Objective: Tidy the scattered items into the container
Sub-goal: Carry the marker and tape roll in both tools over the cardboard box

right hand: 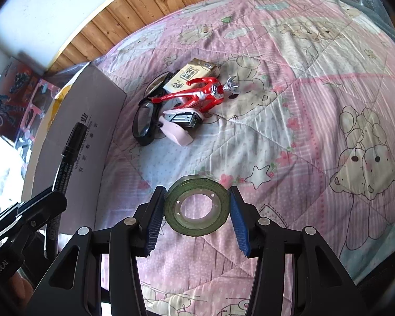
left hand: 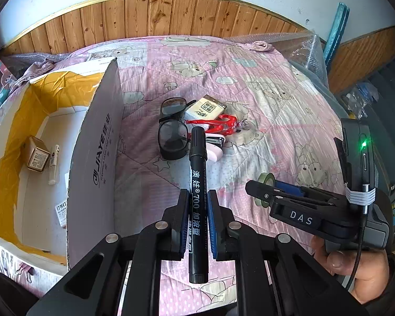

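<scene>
Left gripper (left hand: 198, 221) fingers clamped tight — right gripper (right hand: 196, 210) fingers spread wide.

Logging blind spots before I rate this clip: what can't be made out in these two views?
- Cardboard box interior: its raised flap hides the near floor in the left wrist view; the right wrist view shows only the flap.
- Stapler: the marker largely covers it in the left view.
- Tape roll: whether the right gripper pads touch it.
</scene>
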